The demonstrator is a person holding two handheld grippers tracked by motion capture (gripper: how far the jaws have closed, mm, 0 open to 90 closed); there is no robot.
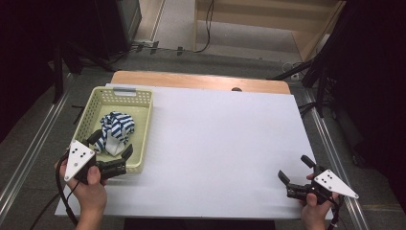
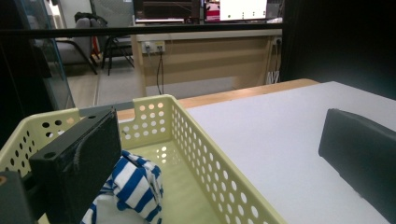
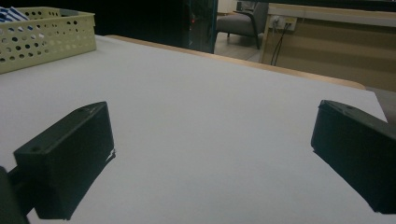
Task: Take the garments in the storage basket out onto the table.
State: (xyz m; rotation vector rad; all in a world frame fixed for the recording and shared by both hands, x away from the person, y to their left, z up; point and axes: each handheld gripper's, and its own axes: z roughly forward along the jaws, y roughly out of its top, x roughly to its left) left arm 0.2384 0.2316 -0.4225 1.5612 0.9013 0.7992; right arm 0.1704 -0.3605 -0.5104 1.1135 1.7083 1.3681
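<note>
Left gripper hangs over the near end of the yellow basket, jaws spread wide and empty, one inside the basket and one outside its right wall. Bunched in the basket's middle lies the blue-and-white striped cloth: likely light, soft, shapeless, best pinched at a raised fold. Right gripper, also spread and empty, rests well right of the basket.
</note>
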